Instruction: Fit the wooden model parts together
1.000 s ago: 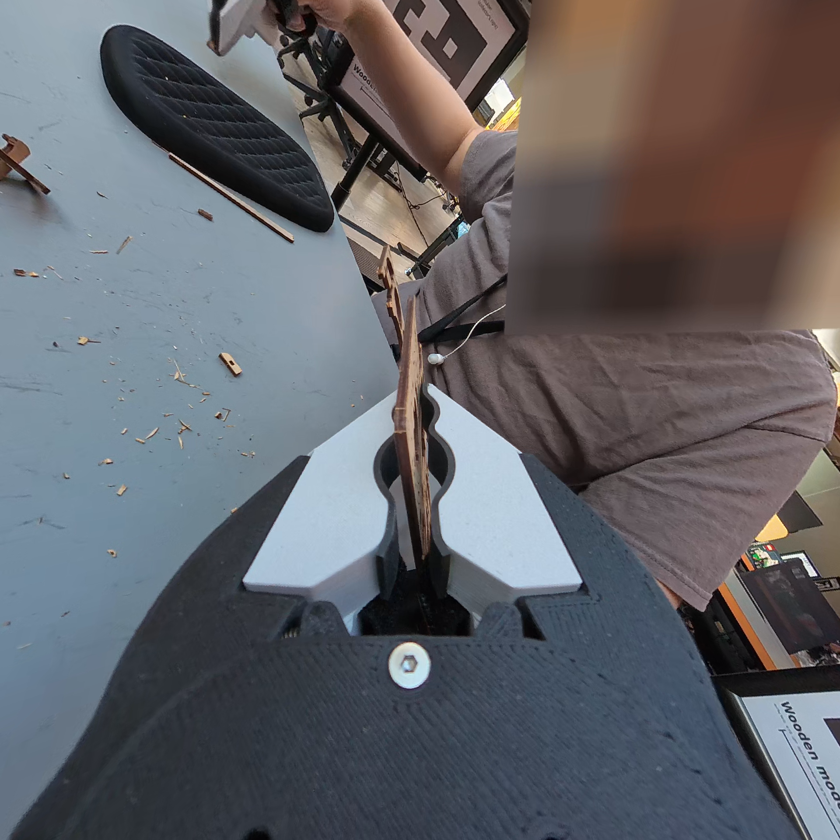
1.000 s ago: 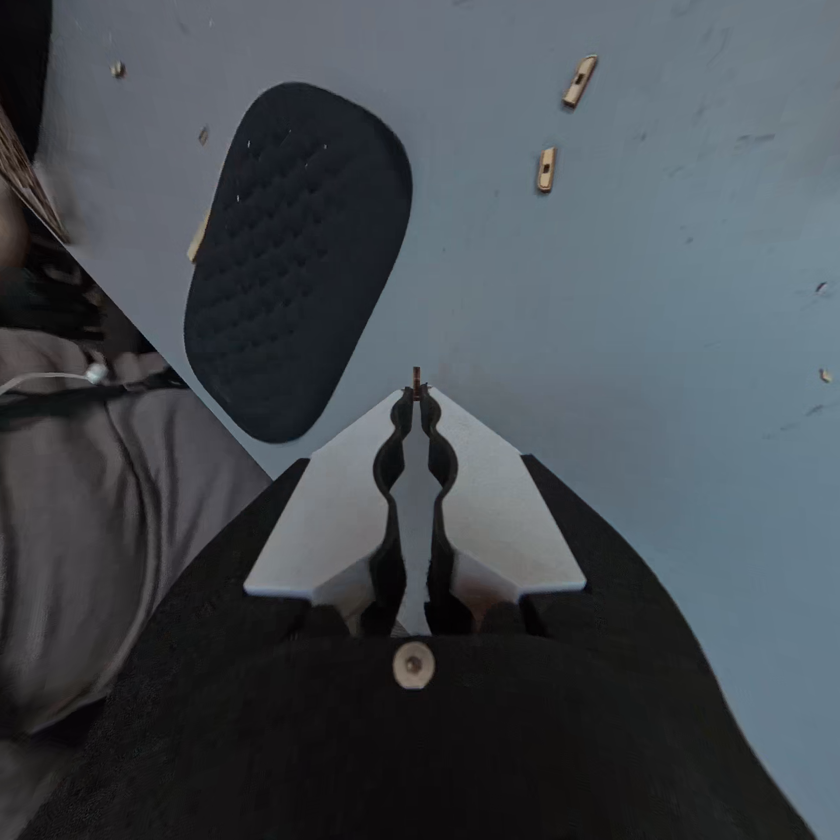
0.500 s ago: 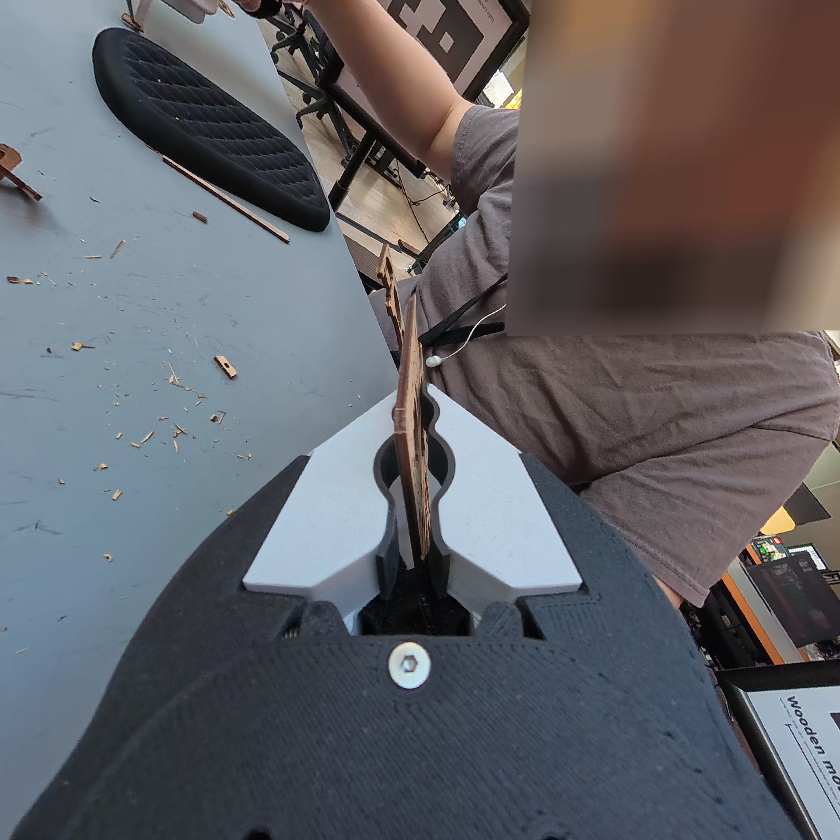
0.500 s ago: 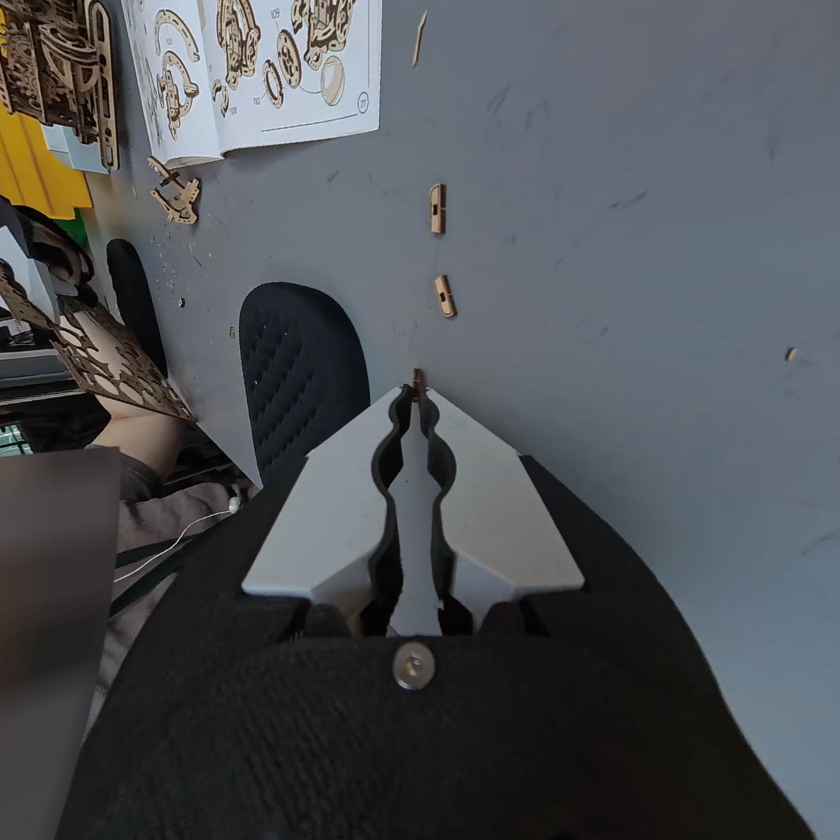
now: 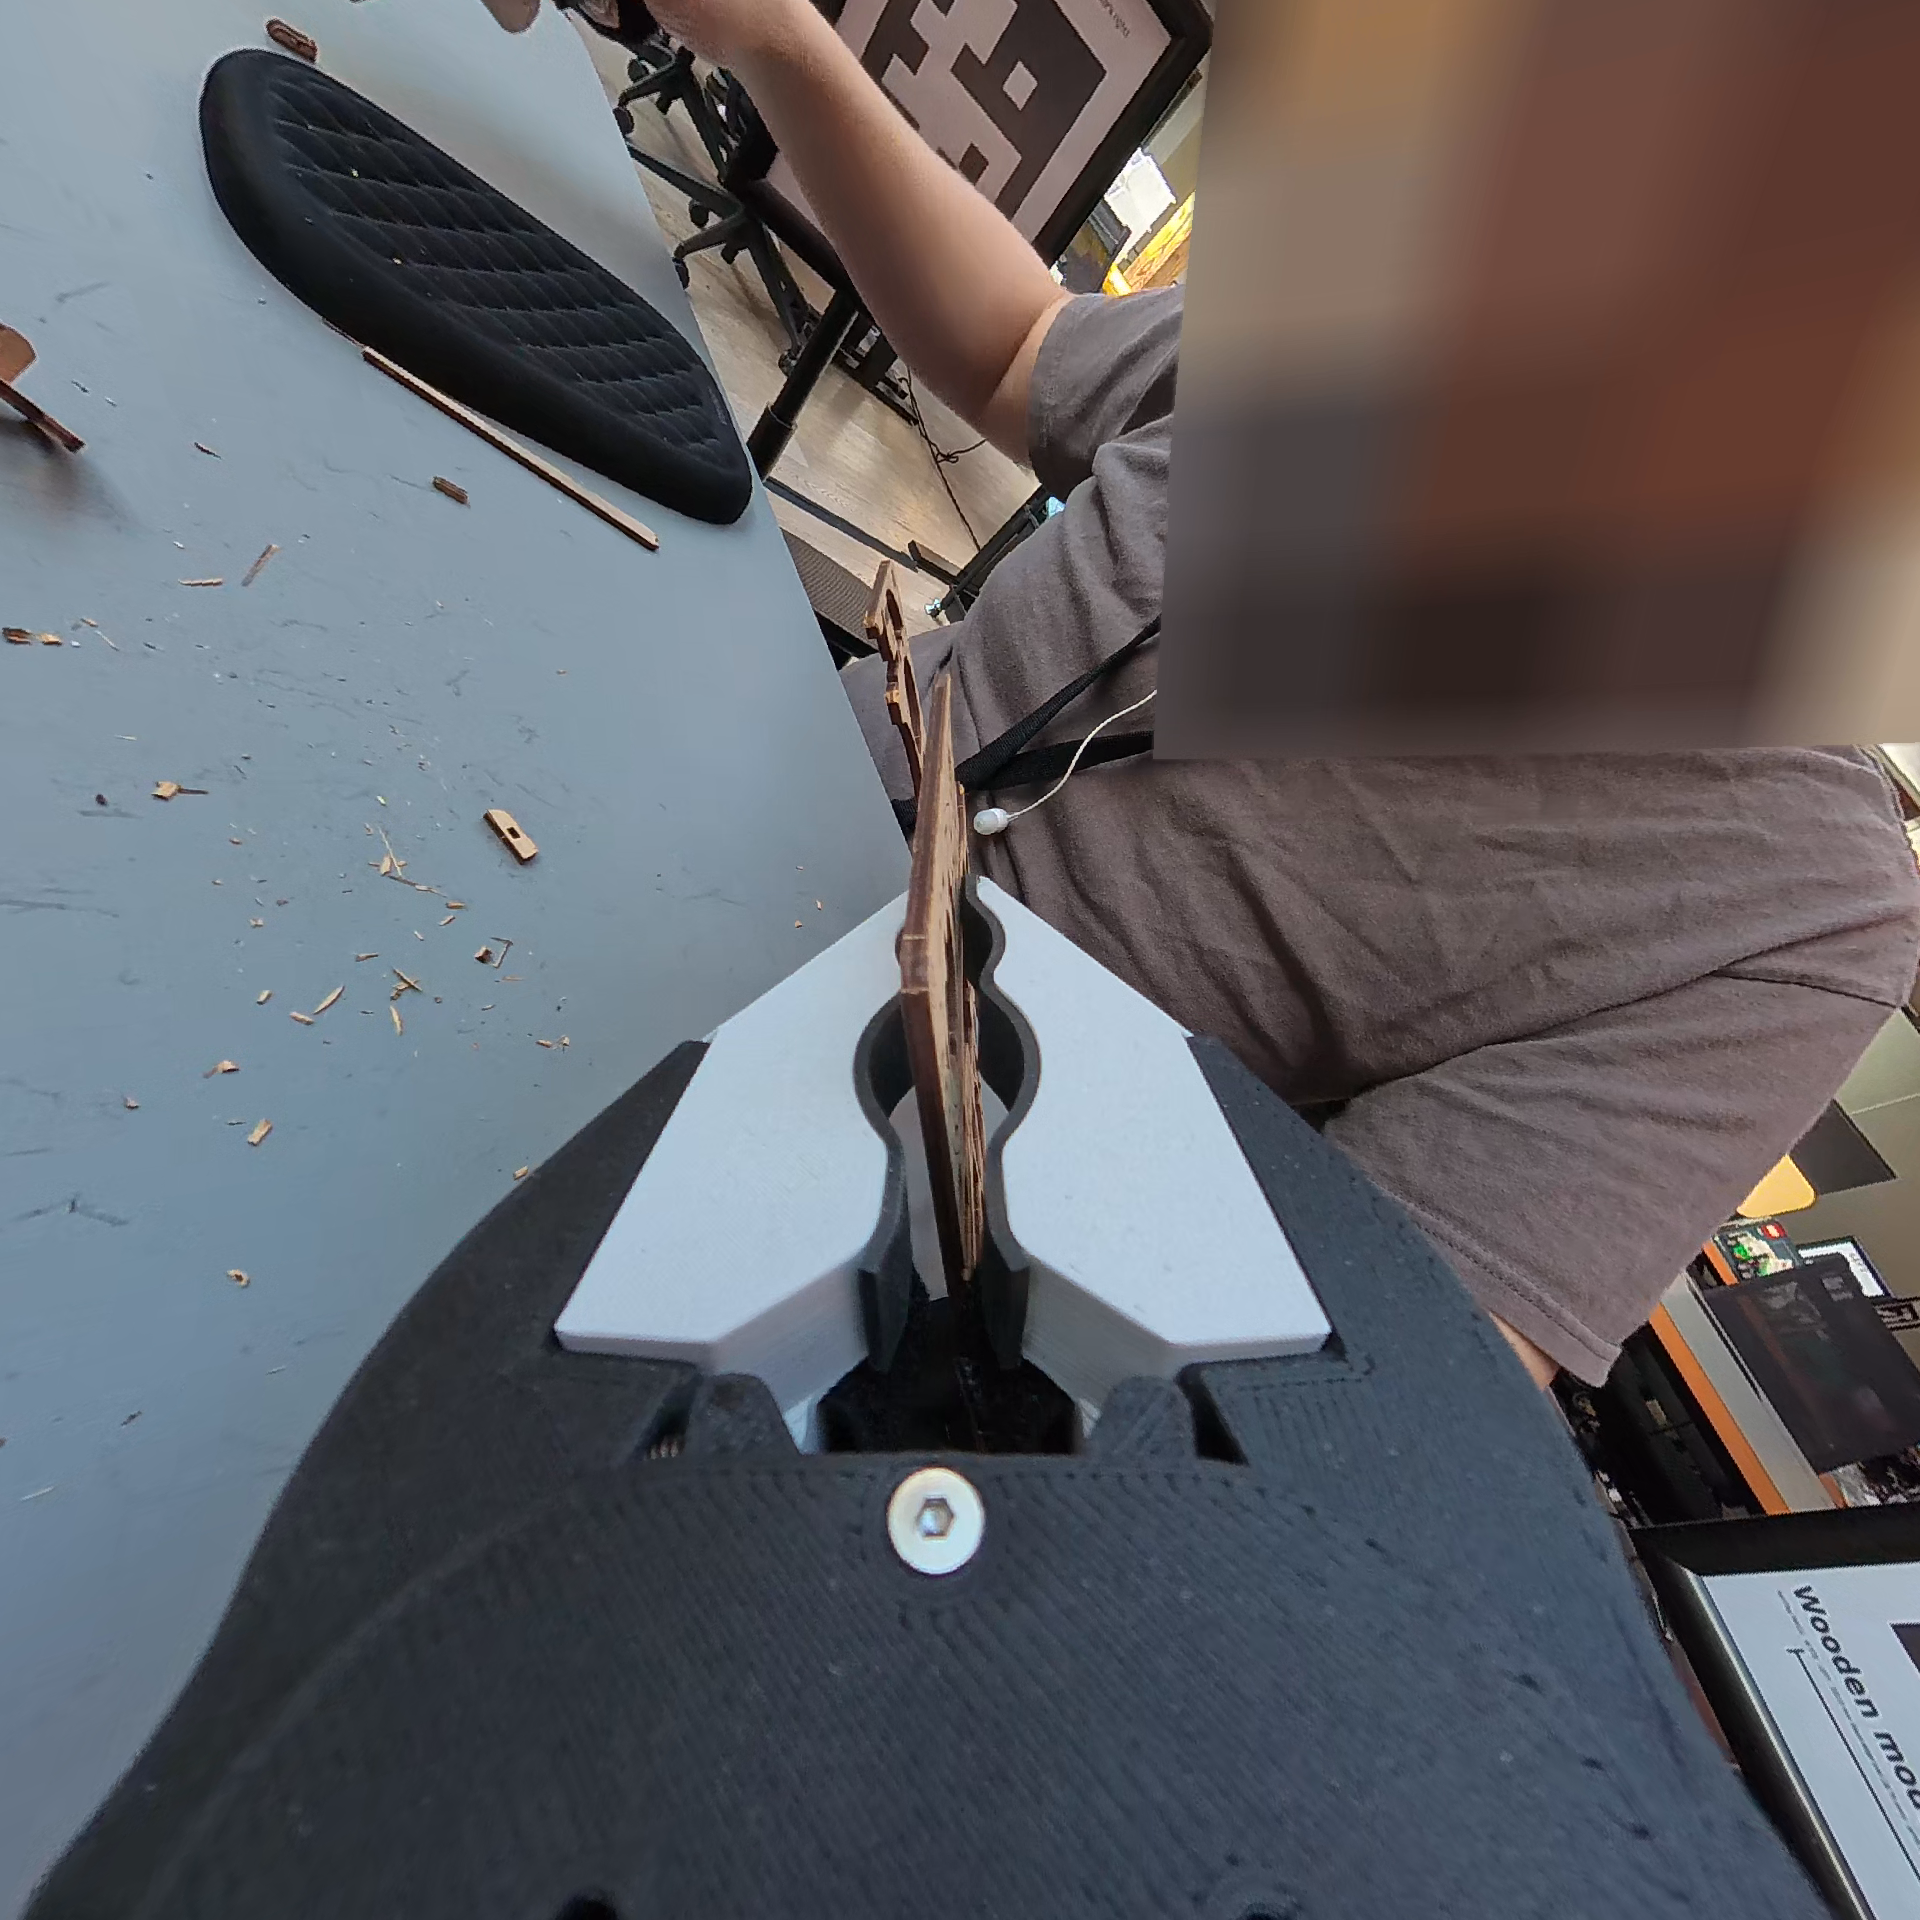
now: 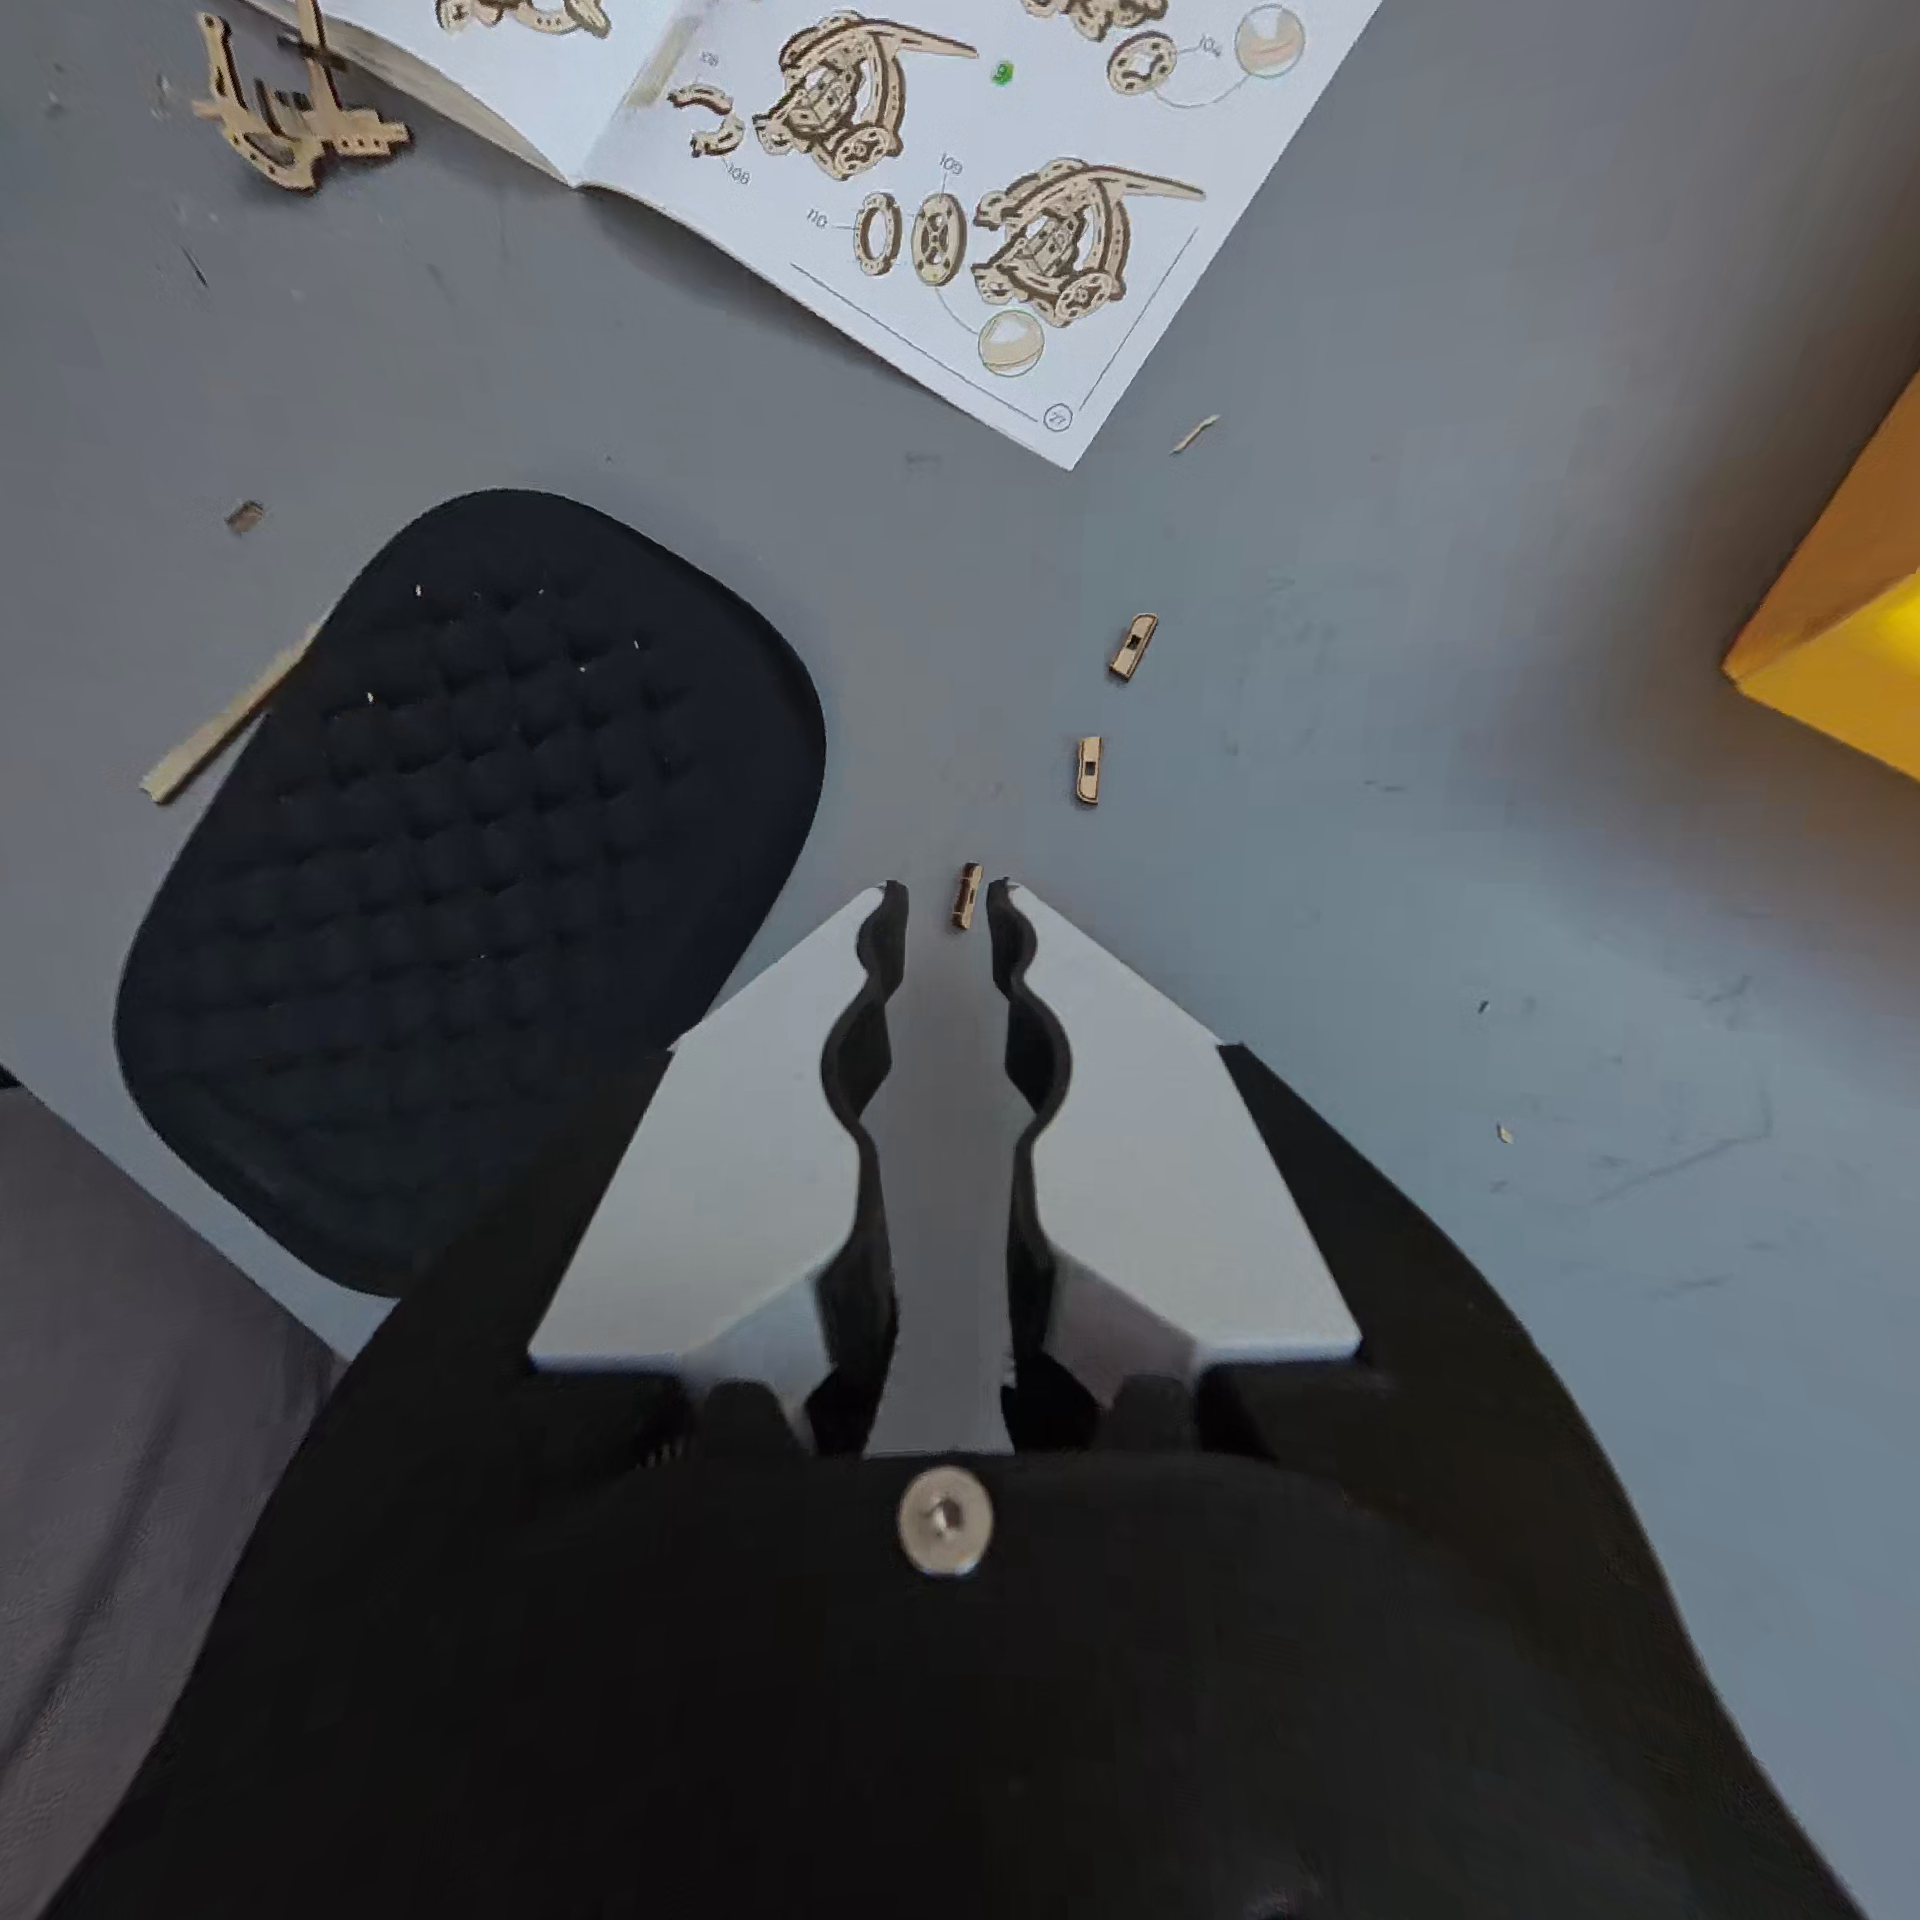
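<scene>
My left gripper is shut on a flat brown wooden panel, seen edge-on and held upright past the table edge, in front of a person's grey shirt. My right gripper is open just above the grey table. A small slotted wooden piece sits between its fingertips, touching neither as far as I can see. Two more such pieces lie in a line beyond it.
A black quilted pad lies left of the right gripper, with a thin wood strip at its edge. An open instruction booklet and a small wooden subassembly lie farther off. A yellow box stands at right. Wood chips litter the table. One gripper's finger ends stand about 45 cm off the other's. From the left gripper's tips to the small wooden subassembly is close to 20 cm.
My right gripper swung across the table toward the booklet, came down and opened, letting go of the small wooden piece it held. My left gripper kept the panel nearly still.
</scene>
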`<state>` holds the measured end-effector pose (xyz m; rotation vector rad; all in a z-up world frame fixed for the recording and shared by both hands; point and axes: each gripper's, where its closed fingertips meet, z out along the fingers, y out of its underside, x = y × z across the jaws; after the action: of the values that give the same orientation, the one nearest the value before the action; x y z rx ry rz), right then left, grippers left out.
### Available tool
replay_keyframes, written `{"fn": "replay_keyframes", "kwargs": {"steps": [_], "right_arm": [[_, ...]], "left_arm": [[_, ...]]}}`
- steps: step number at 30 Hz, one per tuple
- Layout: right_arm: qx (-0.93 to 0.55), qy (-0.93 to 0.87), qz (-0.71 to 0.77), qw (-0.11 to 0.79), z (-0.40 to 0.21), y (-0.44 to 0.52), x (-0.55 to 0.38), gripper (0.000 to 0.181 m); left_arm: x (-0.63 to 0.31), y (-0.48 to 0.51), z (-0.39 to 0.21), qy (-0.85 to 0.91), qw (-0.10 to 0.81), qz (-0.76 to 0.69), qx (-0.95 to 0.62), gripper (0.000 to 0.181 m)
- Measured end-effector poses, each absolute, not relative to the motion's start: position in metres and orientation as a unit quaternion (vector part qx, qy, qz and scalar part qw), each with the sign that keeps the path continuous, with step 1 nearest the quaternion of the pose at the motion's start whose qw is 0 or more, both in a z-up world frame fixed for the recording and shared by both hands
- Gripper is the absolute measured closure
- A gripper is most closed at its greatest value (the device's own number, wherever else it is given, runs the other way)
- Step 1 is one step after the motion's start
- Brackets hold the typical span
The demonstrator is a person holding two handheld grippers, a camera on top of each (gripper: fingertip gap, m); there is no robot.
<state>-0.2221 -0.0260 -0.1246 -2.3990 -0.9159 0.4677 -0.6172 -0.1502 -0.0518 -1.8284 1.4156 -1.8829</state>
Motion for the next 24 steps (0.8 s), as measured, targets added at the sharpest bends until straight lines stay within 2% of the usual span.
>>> {"fn": "replay_keyframes", "kwargs": {"steps": [3,9,14,20,24], "right_arm": [[-0.875,-0.378,0.098,0.287,-0.134,-0.024,-0.216,0.168],[-0.817,-0.43,0.081,0.376,-0.134,-0.027,-0.228,0.164],[-0.792,-0.423,-0.001,0.441,-0.13,-0.029,-0.224,0.175],[-0.818,-0.394,0.027,0.419,-0.141,-0.026,-0.221,0.17],[-0.832,-0.377,0.049,0.405,-0.148,-0.024,-0.219,0.174]], "left_arm": [[-0.617,-0.15,-0.052,0.472,0.078,-0.63,-0.611,0.181],[-0.618,-0.15,-0.051,0.474,0.083,-0.629,-0.611,0.181],[-0.618,-0.149,-0.052,0.47,0.081,-0.631,-0.613,0.181],[-0.617,-0.15,-0.053,0.472,0.077,-0.629,-0.614,0.181],[-0.618,-0.15,-0.052,0.472,0.08,-0.628,-0.613,0.181]]}}
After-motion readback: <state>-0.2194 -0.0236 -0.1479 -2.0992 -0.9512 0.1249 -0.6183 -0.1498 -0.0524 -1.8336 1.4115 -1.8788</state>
